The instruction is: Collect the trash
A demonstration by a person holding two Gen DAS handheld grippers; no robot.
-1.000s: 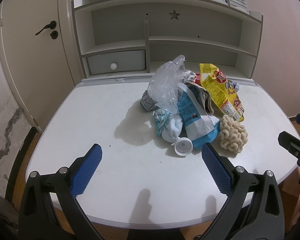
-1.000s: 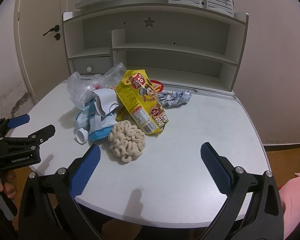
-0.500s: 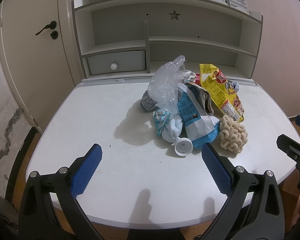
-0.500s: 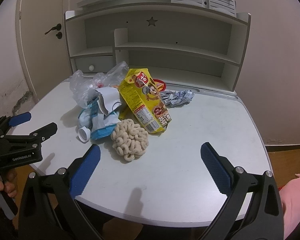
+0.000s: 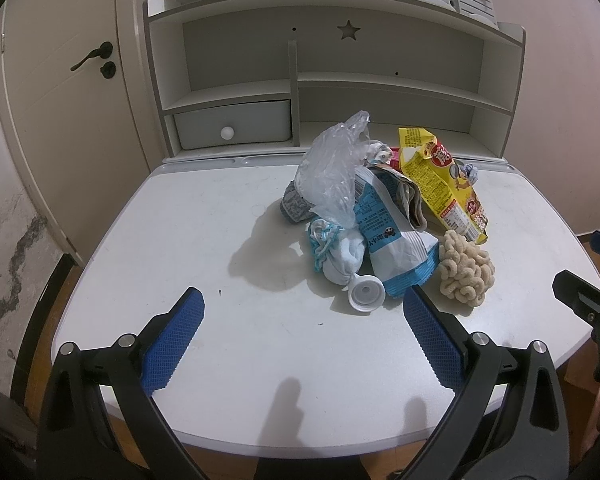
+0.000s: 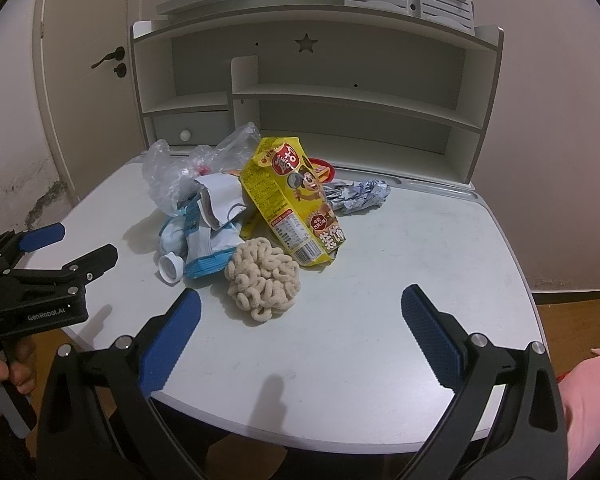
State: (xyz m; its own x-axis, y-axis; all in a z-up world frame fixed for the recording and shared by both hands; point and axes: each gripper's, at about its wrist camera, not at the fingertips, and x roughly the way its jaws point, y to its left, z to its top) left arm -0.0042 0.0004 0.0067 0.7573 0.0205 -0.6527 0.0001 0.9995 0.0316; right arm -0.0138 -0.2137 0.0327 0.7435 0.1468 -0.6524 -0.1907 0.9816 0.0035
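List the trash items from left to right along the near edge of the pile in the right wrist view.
White bottle cap → blue and white wrapper → beige ring-snack clump → yellow snack bag → crumpled silver wrapper, set further back.

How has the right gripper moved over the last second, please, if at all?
Yes. The right gripper has shifted slightly left and forward: the star cutout sits further right in its view.

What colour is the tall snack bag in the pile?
The snack bag is yellow; the right wrist view shows it best.
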